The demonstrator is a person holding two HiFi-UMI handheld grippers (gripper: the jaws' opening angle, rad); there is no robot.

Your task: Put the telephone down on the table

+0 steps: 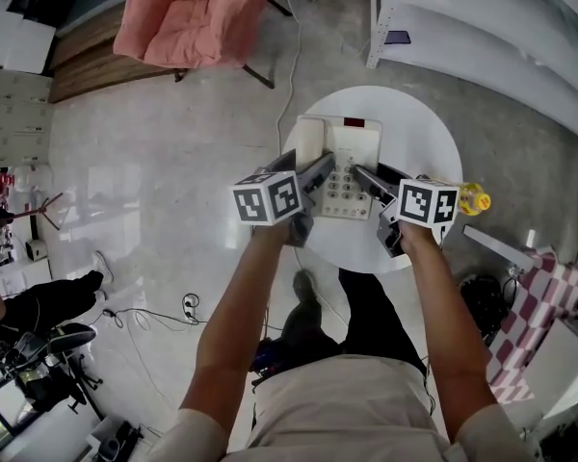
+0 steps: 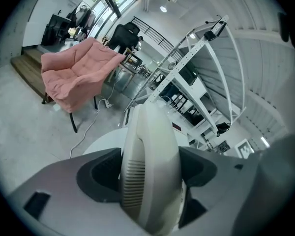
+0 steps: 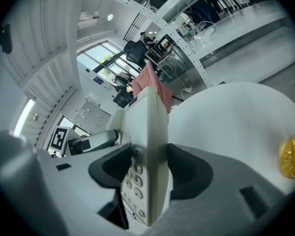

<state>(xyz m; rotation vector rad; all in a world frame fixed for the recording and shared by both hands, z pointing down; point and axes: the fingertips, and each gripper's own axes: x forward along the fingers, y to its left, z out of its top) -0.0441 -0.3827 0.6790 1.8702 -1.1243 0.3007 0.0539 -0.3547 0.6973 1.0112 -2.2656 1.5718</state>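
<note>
Seen from the head view, left to right: a pink padded armchair [image 1: 188, 17] with soft, quilted upholstery stands on the glossy pale floor [image 1: 144, 171], well apart from the round, smooth white table [image 1: 424, 142].

The left forearm reaches forward and ends at a marker cube [image 1: 267, 198]. The left tool [image 1: 318, 171] angles inward toward the cream plastic telephone [image 1: 347, 162]. In the left gripper view, this tool [image 2: 150, 176] has its dark grey jaws closed on the handset [image 2: 150, 146], a smooth rounded shell with a ribbed grille on one face.

The telephone is over the middle of the table, with the handset along its left side and a grid of pale keys [image 1: 345, 189] to the right. Contact between base and tabletop cannot be determined.

The right forearm mirrors the left, and the right tool [image 1: 371, 183] points inward from the other side. In the right gripper view its jaws clamp the flat, slab-like right edge of the telephone base [image 3: 150, 132], with the keys beside one jaw.

A small yellow object [image 1: 473, 198] sits at the table's right rim.
</note>
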